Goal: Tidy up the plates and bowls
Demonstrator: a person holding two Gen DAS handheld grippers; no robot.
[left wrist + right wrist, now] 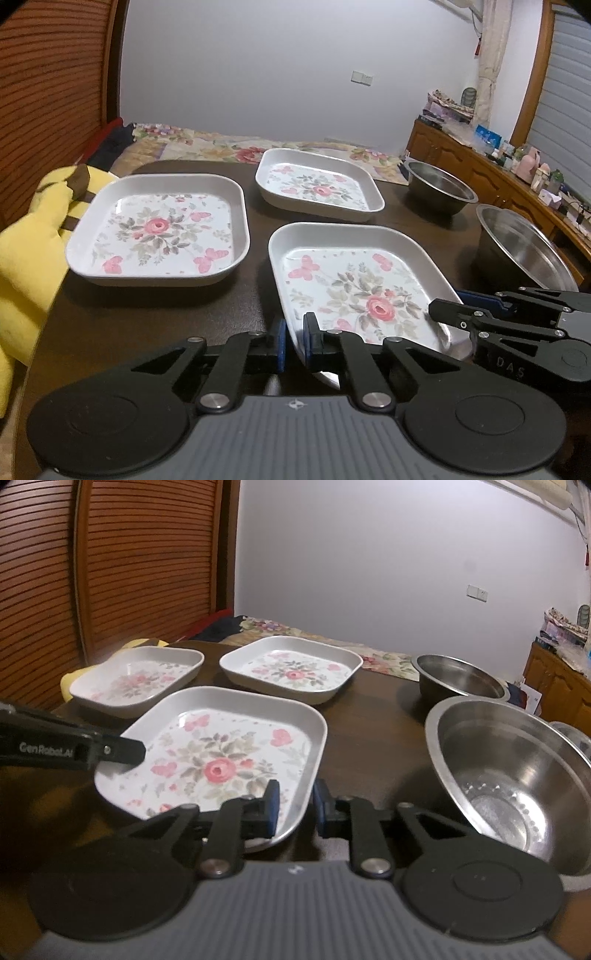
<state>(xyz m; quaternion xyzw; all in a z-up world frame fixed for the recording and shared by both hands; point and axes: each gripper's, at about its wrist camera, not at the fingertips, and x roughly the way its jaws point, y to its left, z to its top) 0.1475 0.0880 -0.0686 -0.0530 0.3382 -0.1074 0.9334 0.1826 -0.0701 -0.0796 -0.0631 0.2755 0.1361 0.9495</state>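
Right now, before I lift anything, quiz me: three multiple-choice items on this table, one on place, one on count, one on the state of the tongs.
1. Where do the steel bowls stand relative to the floral plates?
A. to their right
B. to their left
C. stacked on them

2. How many floral plates are on the table?
A. two
B. three
C. five

3. What are the left tongs doing?
A. hanging open above a bowl
B. straddling the near plate's rim
C. gripping the yellow cloth

Answers: 1 A, the near steel bowl and the far steel bowl sit right of the plates. 2 B, the near plate, the far-left plate and the far-right plate lie apart on the table. 3 B, the left tongs have one pad on each side of that rim; the right tongs do likewise at its other corner.
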